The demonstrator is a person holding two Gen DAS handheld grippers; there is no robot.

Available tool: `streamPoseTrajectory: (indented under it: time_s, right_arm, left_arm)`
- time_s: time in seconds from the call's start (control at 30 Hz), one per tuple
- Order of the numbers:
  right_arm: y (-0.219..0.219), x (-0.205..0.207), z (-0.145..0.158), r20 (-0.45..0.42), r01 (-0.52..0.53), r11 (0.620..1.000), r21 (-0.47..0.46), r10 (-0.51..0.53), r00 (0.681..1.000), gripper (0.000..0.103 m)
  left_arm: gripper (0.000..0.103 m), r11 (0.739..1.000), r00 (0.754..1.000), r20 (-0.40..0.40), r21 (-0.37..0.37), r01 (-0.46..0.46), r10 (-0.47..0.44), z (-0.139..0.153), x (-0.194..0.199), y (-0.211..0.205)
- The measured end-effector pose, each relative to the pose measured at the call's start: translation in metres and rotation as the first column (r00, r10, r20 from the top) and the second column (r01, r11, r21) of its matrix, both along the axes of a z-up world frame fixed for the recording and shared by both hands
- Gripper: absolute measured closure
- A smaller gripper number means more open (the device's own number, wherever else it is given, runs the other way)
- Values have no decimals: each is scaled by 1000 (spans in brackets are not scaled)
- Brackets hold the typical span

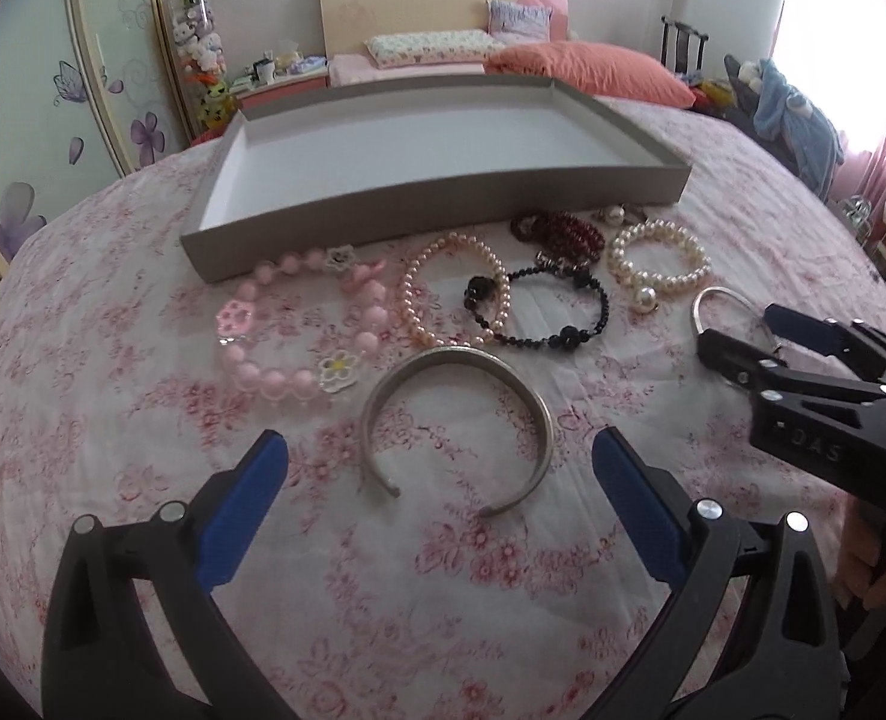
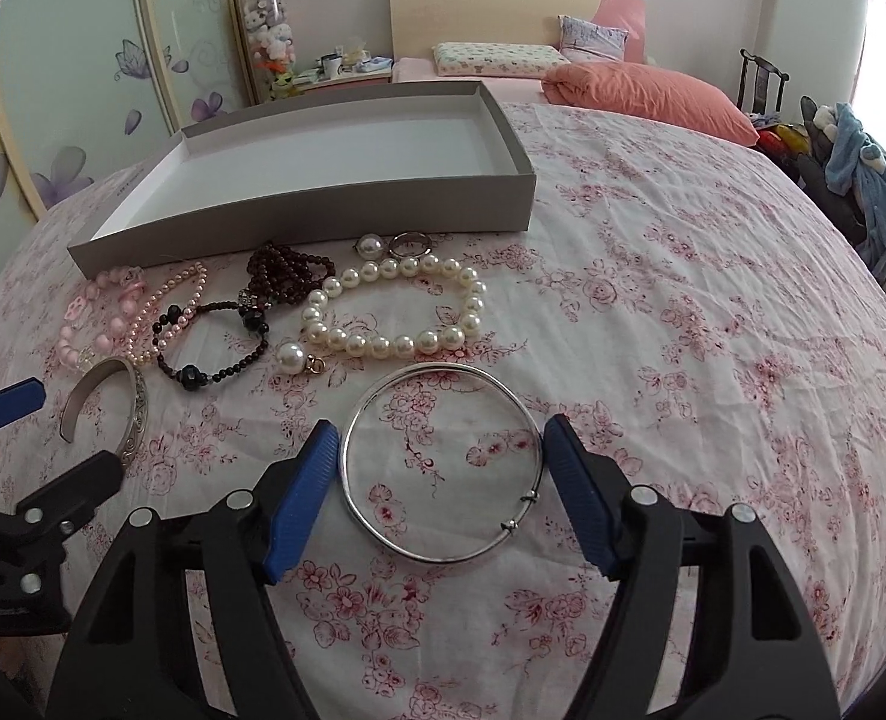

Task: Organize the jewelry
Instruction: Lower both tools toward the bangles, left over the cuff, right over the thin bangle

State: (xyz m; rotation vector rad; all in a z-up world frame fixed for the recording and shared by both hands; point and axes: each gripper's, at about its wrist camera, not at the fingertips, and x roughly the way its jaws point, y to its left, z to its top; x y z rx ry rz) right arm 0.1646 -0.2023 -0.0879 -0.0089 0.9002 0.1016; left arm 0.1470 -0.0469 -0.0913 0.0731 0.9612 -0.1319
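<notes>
In front of the big grey cardboard tray (image 2: 323,222), the right gripper (image 2: 440,480) is sitting wide open around a thin round silver bangle (image 2: 443,552). The left gripper (image 1: 440,504) is open too, holding nothing. Next, I think, squeezing the bangle and lifting it into the tray.

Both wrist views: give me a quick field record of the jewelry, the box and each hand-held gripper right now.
surface: floral bedspread
box: grey cardboard tray, nothing seen in it
left hand-held gripper: open, straddling the silver cuff bracelet, apart from it
right hand-held gripper: open, pads flanking the thin silver bangle; contact unclear
still on bedspread: pink bead bracelet, pink pearl bracelet, black bead bracelet, dark red bead bracelet, white pearl bracelet
</notes>
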Motion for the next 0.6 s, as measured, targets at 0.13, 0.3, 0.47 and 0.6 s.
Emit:
streamPoseTrajectory:
  time_s: [0.13,0.3,0.47,0.6]
  right_arm:
    - [-1,0,0,1,0,1000,-1,0,1000,32]
    - [-1,0,0,1,0,1000,0,0,1000,32]
    - [-2,0,-1,1,0,1000,0,0,1000,32]
    - [-1,0,-1,1,0,1000,0,0,1000,32]
  left_arm:
    - [12,1000,1000,-16,13,-10,10,-8,8,-4]
    - [22,1000,1000,-4,1,-21,21,-6,13,-6]
    - [35,1000,1000,16,3,-21,21,-5,16,-8]
    - [37,1000,1000,22,0,-22,22,-4,14,-7]
